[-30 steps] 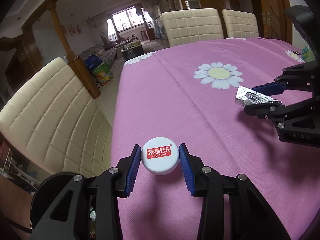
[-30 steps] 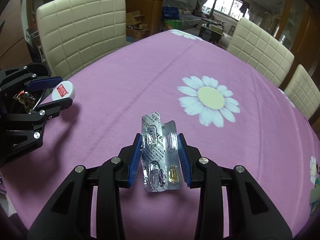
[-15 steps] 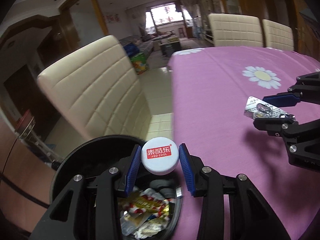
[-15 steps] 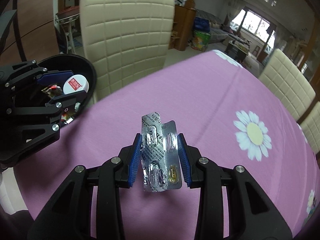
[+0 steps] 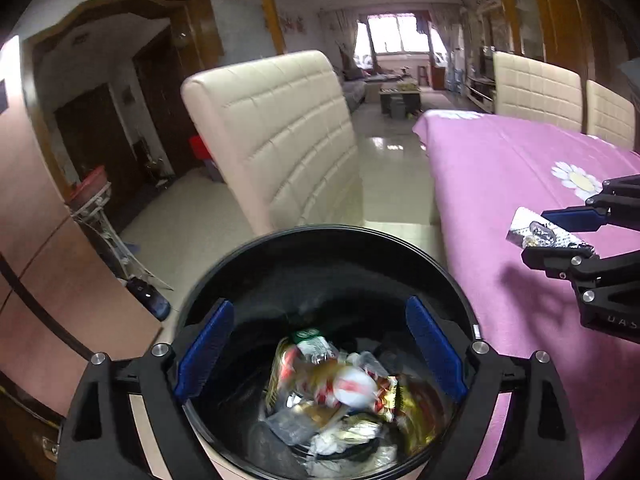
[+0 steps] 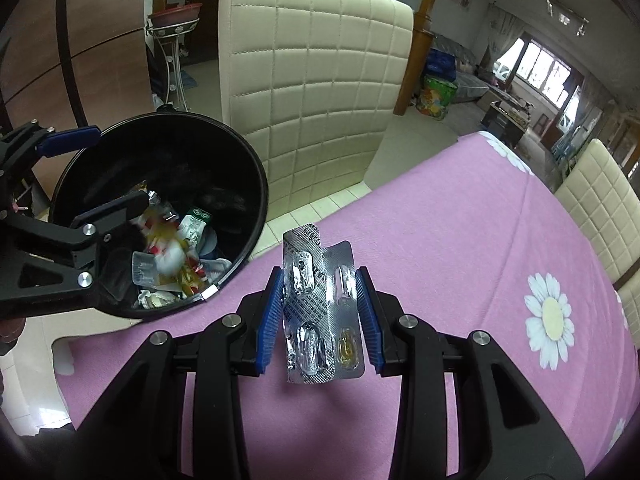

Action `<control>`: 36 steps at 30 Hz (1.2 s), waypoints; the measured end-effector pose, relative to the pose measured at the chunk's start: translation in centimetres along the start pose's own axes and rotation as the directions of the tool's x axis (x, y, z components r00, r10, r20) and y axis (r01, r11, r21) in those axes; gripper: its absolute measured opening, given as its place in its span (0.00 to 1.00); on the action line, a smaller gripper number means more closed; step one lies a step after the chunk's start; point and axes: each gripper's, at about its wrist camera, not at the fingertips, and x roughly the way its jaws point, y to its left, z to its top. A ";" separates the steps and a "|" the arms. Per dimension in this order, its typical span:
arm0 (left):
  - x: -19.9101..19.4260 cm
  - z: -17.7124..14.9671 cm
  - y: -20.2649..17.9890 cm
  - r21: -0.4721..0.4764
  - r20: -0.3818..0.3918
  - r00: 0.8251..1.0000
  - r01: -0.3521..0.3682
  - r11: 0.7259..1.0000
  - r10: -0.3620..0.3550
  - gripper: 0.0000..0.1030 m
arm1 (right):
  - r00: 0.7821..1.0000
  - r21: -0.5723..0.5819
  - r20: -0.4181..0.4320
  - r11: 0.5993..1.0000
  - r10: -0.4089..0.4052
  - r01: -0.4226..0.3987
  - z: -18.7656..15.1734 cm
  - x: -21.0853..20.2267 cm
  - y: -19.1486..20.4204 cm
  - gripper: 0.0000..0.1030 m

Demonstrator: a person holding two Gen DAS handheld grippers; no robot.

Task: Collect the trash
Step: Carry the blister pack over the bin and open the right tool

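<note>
Left wrist view: my left tool (image 5: pixel 320 350) is spread wide with nothing between the blue pads, parked right over the black trash bin (image 5: pixel 332 236) that fills the lower middle of the frame. A white cap (image 5: pixel 354 388) shows blurred on the wrapper pile inside.

Same view, right edge: my right tool (image 5: pixel 560 232) pokes in mid right, clamped on the foil blister pack (image 5: pixel 536 234) over the pink bench (image 5: pixel 520 168).

Right wrist view: right tool (image 6: pixel 320 312) is closed on the blister pack (image 6: pixel 318 312), gripped by its two long edges in the centre of the frame. Bin (image 6: pixel 256 184) sits mid left, its rim touching or overlapping the bench (image 6: pixel 460 220) edge; can't tell which.

Doing it well: I'd say get the pack fully past the rim before letting go, and pull the left tool (image 6: pixel 92 176) out of the opening first so the two don't bump.

What each view adds: only the right one shows the pack's blisters, mostly popped, one amber capsule at the lower right. Only the left one looks straight down into the bin.
</note>
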 end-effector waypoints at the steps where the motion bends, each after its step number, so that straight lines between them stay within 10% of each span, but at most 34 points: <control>1: -0.1 0.0 0.4 -0.010 0.004 1.000 -0.021 1.000 0.021 0.84 | 1.000 -0.003 0.001 1.000 0.008 -0.008 0.2 0.1 0.2 0.37; 16: -1.6 -1.0 4.0 -0.074 0.002 0.982 -0.190 0.979 0.191 0.84 | 0.994 -0.085 0.004 0.990 0.111 -0.110 2.5 1.4 5.6 0.38; 19: -1.8 -1.1 4.2 -0.083 0.001 0.981 -0.195 0.977 0.196 0.84 | 0.993 -0.088 0.027 0.990 0.113 -0.110 2.5 1.1 6.0 0.63; 36: -3.1 -0.6 -0.2 -0.102 0.027 0.999 -0.040 0.994 0.043 0.84 | 0.998 -0.002 0.046 0.999 -0.041 0.041 -1.6 -1.5 0.7 0.85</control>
